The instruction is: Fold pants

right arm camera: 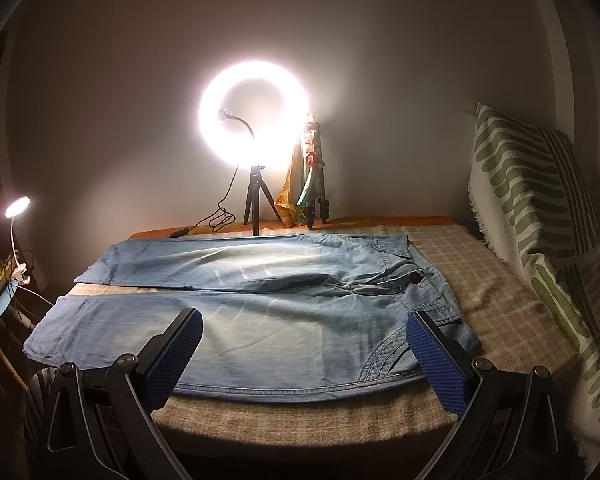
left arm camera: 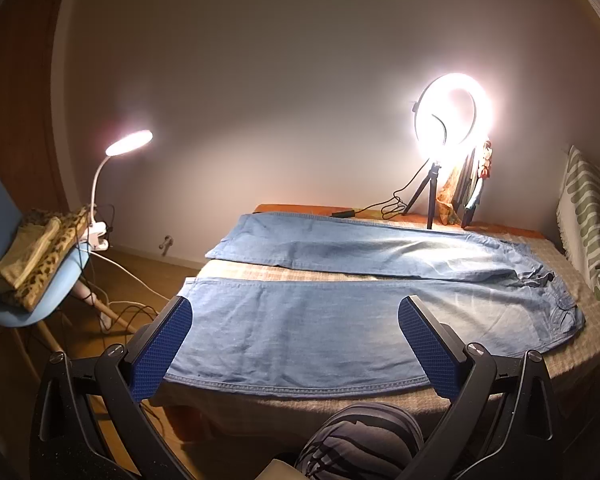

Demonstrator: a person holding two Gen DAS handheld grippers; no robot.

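Pants point(left arm camera: 340, 320), light blue denim, lie flat and unfolded on the checked blanket point(right arm camera: 500, 320) covering the bed: legs run to the left edge, waistband and button toward the right, near leg along the front edge, a strip of blanket showing between the two legs.

Left to right: blue chair point(left arm camera: 4, 200) with folded clothes off the left edge, a clip lamp point(left arm camera: 128, 142) lit on it. Left gripper point(left arm camera: 296, 304) hangs over the near leg close to the hem, jaws spread fully wide, nothing between the pads, not touching the cloth as far as I can see. Right gripper point(right arm camera: 306, 320) sits over the hip and pocket area, equally wide, also empty. Ring light point(right arm camera: 254, 116) on a tripod at the back edge. Green-patterned cushion point(right arm camera: 540, 208) propped along the right edge.
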